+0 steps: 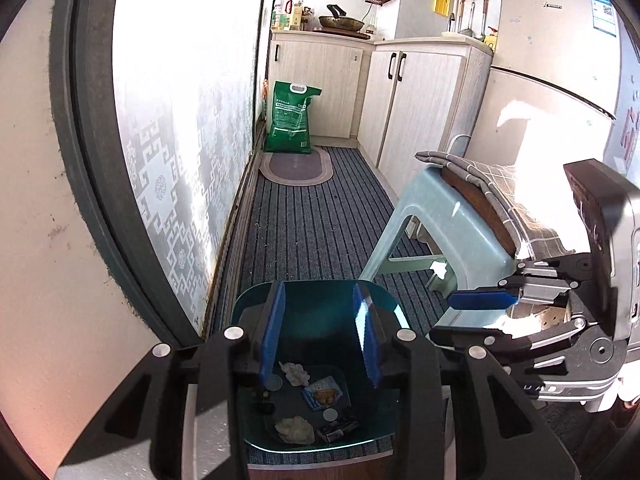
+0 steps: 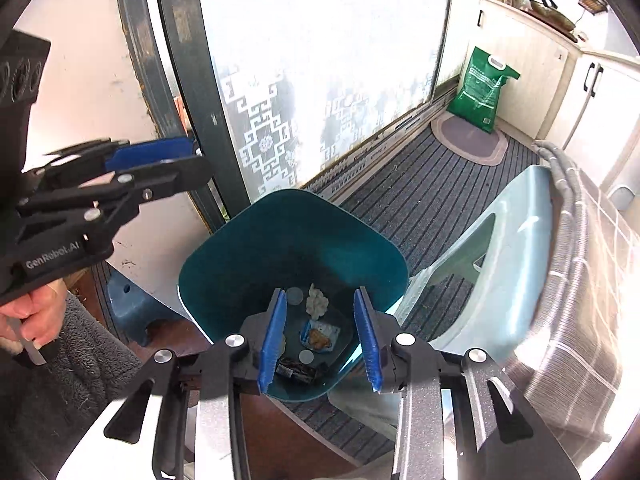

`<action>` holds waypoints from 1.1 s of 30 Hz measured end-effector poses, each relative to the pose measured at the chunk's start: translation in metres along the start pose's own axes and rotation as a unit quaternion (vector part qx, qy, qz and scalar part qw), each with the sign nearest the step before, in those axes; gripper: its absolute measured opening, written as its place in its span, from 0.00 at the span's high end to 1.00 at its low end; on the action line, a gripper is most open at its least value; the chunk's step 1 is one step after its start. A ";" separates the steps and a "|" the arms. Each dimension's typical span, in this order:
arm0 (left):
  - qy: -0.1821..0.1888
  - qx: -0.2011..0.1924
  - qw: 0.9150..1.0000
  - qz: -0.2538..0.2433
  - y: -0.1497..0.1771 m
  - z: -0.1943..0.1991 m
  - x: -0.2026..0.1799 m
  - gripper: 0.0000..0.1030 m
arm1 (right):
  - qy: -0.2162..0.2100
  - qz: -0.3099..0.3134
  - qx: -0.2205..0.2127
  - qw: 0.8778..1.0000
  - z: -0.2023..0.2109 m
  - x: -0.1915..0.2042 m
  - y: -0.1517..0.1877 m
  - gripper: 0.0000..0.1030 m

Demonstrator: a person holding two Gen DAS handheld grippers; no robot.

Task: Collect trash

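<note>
Both claws hang over the teal bin (image 2: 288, 240) with nothing in them. Going left to right: the left claw (image 1: 320, 336) is released, jaws apart, and the bin sits straight below and ahead of it. The right claw (image 2: 320, 340) is also spread and empty, same bin right under its tips. Trash is already at the bottom: crumpled tissue (image 2: 317, 300), snack wrapper (image 2: 320, 334), a dark packet (image 2: 298, 372). I'd guess whatever's next lies outside the bin; no loose trash shows on the floor mat (image 1: 304, 220).
</note>
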State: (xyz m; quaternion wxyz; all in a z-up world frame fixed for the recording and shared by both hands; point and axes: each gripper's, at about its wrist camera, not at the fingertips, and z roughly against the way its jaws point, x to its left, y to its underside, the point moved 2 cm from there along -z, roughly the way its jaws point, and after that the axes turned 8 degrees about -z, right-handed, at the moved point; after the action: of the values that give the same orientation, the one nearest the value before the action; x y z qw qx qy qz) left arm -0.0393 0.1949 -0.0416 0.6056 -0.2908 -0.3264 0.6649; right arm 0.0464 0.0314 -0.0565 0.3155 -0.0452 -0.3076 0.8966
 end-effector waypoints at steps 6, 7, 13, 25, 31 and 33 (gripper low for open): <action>-0.012 -0.011 1.000 -0.023 0.009 0.016 -0.025 0.49 | -0.007 -0.040 -0.043 0.998 0.041 -0.020 0.013 0.67; -0.014 -0.016 0.999 -0.025 0.011 0.018 -0.029 0.47 | -0.008 -0.045 -0.048 0.998 0.047 -0.023 0.017 0.67; -0.029 -0.018 0.999 -0.031 0.021 0.031 -0.051 0.26 | 0.027 -0.085 -0.074 0.993 0.087 -0.043 0.051 0.57; -0.040 -0.063 0.996 -0.040 0.033 0.076 -0.078 0.03 | 0.094 -0.126 -0.124 0.980 0.178 -0.062 0.119 0.03; -0.055 -0.052 0.996 -0.039 0.037 0.082 -0.080 0.03 | 0.124 -0.137 -0.142 0.972 0.202 -0.066 0.130 0.03; -0.056 -0.052 0.996 -0.037 0.038 0.083 -0.080 0.03 | 0.131 -0.136 -0.149 0.971 0.206 -0.066 0.134 0.03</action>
State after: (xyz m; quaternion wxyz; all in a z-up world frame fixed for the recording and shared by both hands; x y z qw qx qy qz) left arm -0.1203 0.1068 -0.0210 0.5946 -0.2714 -0.4045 0.6396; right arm -0.0293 -0.1978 0.0250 0.4620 -0.1668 -0.3966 0.7755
